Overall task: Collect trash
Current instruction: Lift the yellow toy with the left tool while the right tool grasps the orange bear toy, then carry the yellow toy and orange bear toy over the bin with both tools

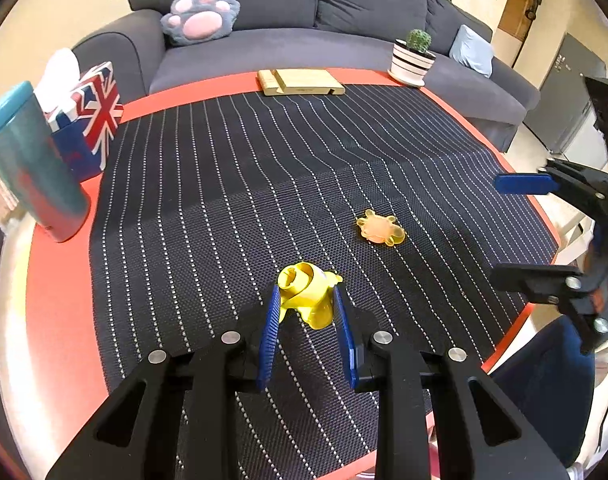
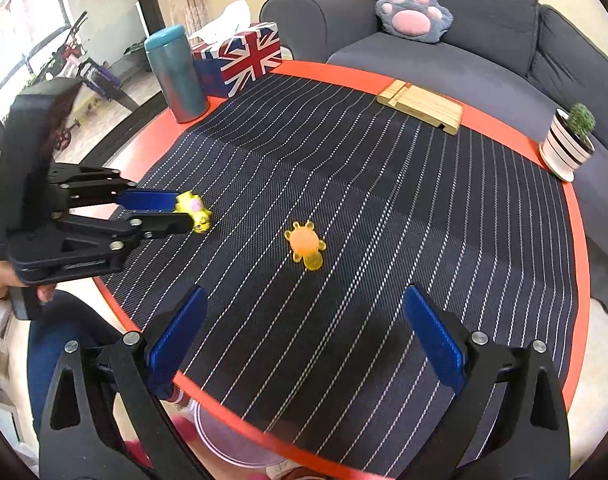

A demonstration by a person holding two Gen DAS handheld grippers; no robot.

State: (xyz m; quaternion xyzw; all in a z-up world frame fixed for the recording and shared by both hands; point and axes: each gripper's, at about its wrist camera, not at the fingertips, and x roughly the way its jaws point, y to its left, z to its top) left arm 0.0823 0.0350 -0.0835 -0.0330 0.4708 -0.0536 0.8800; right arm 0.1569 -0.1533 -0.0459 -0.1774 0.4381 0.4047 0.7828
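My left gripper is shut on a crumpled yellow plastic piece low over the striped dark mat; the right wrist view shows that piece between the left gripper's blue pads. An orange jelly-like piece lies on the mat to the right of it, apart from both grippers; it also shows in the right wrist view. My right gripper is open and empty, above the mat's near edge, short of the orange piece. It shows at the right edge of the left wrist view.
A red round table carries the mat. A teal tumbler and a Union Jack tissue box stand at its left edge. A wooden stand and a potted cactus sit at the back. A grey sofa lies behind.
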